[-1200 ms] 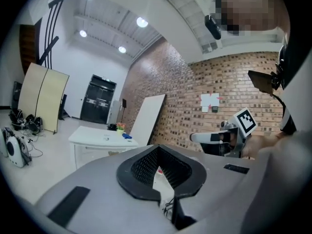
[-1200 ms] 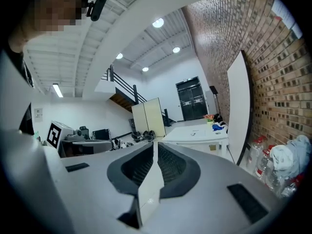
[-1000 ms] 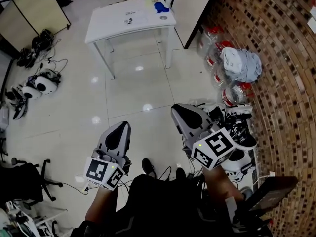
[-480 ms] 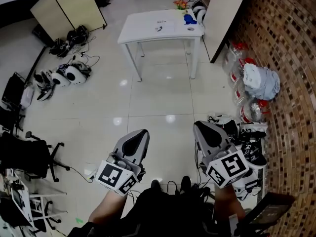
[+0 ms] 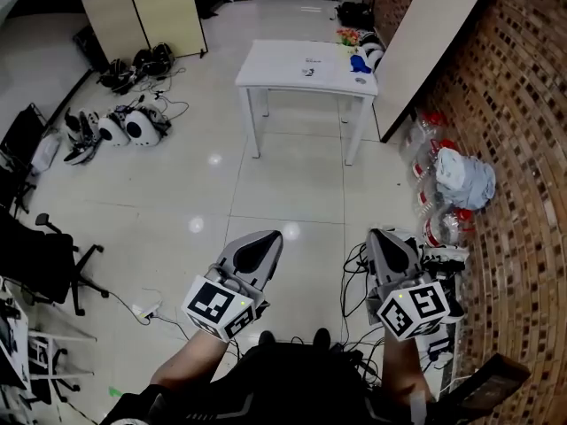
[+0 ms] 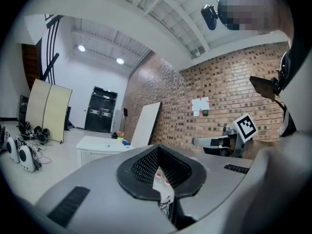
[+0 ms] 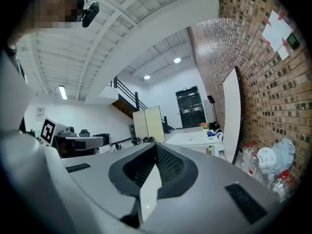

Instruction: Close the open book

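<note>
Book [image 5: 309, 60], if rightly picked out: a flat pale patch with a dark mark, lying on the white tabletop [image 5: 275, 73] far ahead. Too small to confirm as open, or as a book at all. Shares the tabletop with a blue thing [image 5: 357, 61] near the right end, apart from it.

Probably light, with limp pages that bend and slip, and a somewhat stiffer cover. Likely to slide on the smooth top if pushed from one side only. Best taken, by this judgement, at the free outer edge of one half, pinching cover and pages together, then swung over the spine, with the other tongs pressing the other half down.

Not yet within reach: a wide stretch of tiled floor [image 5: 266, 175] between. Left tongs [image 5: 268, 239] pressed together, pointing level toward the tabletop, nothing between. Right tongs [image 5: 381, 237] just closed, likewise pressed together and empty. Must spread before any pinch.

Brick wall [image 5: 523, 149] along the right, with bottles [image 5: 423, 149] and a bundle [image 5: 462, 180] at its foot.
</note>
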The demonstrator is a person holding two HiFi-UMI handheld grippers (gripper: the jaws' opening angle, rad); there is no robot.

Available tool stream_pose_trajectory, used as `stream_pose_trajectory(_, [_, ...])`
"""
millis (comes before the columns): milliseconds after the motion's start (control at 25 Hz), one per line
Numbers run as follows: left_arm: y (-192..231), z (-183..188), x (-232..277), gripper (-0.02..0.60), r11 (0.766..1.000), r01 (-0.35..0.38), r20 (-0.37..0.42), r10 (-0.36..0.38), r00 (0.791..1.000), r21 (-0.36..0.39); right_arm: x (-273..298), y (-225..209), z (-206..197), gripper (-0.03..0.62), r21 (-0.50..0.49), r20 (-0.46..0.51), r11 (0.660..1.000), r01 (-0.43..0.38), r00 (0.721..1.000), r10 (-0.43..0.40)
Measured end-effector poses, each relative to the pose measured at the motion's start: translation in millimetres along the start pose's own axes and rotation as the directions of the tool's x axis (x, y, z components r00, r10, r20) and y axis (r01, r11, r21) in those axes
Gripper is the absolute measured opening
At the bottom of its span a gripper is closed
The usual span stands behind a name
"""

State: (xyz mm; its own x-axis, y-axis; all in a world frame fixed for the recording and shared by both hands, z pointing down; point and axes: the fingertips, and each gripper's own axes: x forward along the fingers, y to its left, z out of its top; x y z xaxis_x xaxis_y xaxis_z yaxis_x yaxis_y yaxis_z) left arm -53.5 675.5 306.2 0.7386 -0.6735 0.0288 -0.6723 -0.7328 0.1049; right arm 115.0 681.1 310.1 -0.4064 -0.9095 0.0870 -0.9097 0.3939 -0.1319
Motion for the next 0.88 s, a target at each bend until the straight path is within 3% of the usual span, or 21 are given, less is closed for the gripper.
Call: stream_pose_trajectory(880, [-30,5,0,-0.005,1.0,0.013,0.018,-0.013,1.0,-0.015,-25,2,11,0.0,-0.039,-0.005,0.999,-0.006,1.0,0.005])
